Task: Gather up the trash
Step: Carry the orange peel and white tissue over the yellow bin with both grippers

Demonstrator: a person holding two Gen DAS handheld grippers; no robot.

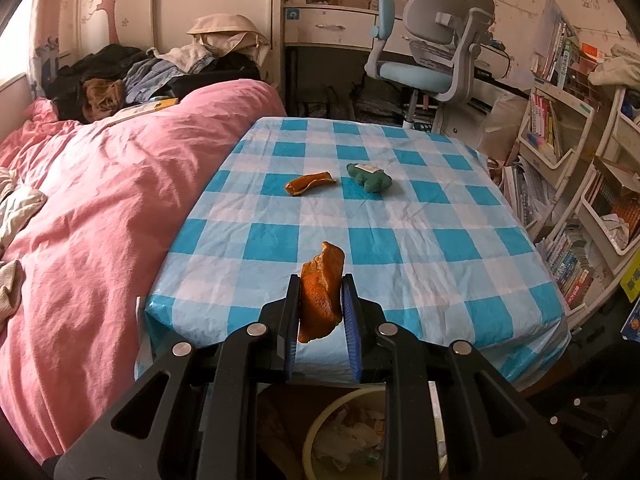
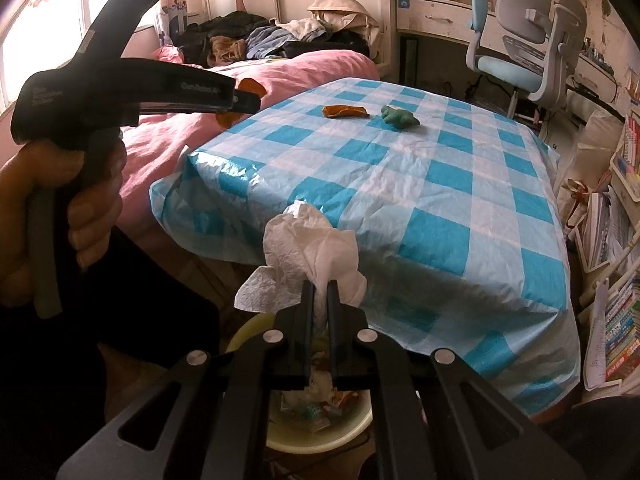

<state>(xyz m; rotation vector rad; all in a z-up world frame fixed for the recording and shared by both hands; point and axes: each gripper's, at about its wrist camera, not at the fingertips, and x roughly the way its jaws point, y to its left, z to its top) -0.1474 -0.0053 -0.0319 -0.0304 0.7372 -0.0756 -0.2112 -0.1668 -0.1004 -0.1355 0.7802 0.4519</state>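
Two grips on, one per hand. My left gripper is clamped on a piece of orange peel, which stands upright between the blue-padded fingers and pokes out above the tips. My right gripper is pinched tight on a crumpled white tissue; the paper bunches out above and to both sides of the fingers, and a bit hangs below between them. Under both grippers sits a pale yellow trash bin on the floor just off the near table edge, with wrappers and paper already in it; the left wrist view shows it too, its rim showing between the gripper arms. In the right wrist view my left hand is wrapped round its gripper's handle at the left, peel showing at its tip over the bed edge. Ahead is the table with a blue-and-white checked cloth. Still lying on it, toward the far end: a second orange peel and, just right of it and apart, a green crumpled wad with a white label. Pink duvet on the bed to the left, touching the table's side. Blue-and-grey desk chair beyond the far edge, bookshelves on the right.
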